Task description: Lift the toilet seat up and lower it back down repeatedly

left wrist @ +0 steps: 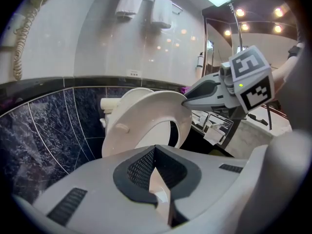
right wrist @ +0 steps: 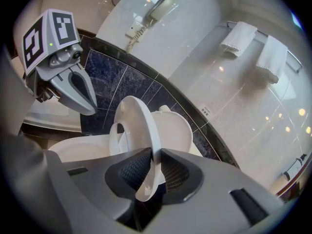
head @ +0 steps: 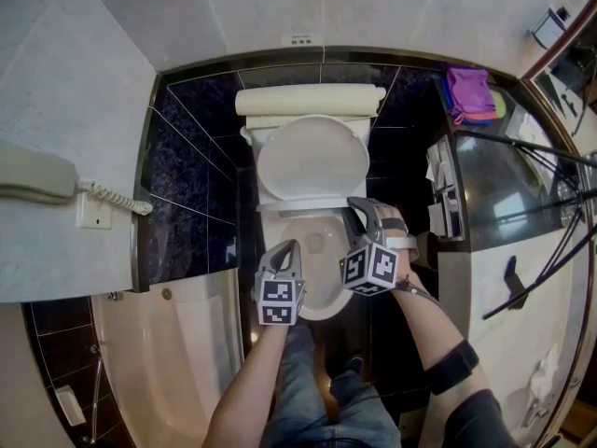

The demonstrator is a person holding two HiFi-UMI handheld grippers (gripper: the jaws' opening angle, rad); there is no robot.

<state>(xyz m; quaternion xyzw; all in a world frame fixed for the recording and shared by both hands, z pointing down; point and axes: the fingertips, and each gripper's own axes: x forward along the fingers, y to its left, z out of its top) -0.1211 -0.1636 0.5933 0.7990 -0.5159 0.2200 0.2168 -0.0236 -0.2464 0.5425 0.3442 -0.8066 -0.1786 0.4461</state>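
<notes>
The toilet seat (right wrist: 132,126) is held half raised, its front rim clamped between the narrowly set jaws of the right gripper (right wrist: 155,156). Beyond that gripper the lid (right wrist: 178,128) is leaned upright. To its left, the left gripper (left wrist: 155,151) is seen closed and empty over the bowl (head: 322,308).

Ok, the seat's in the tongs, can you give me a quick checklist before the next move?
1. Grip of the right tongs on the toilet seat edge: ok, pads pressed on it.
2. The left tongs empty and apart from the seat: ok, shut.
3. Seat part-way up, tilted: ok.
4. The lid upright behind the seat: ok.
5. The bowl rim free under the seat: cannot tell; left tongs hover near it.
</notes>
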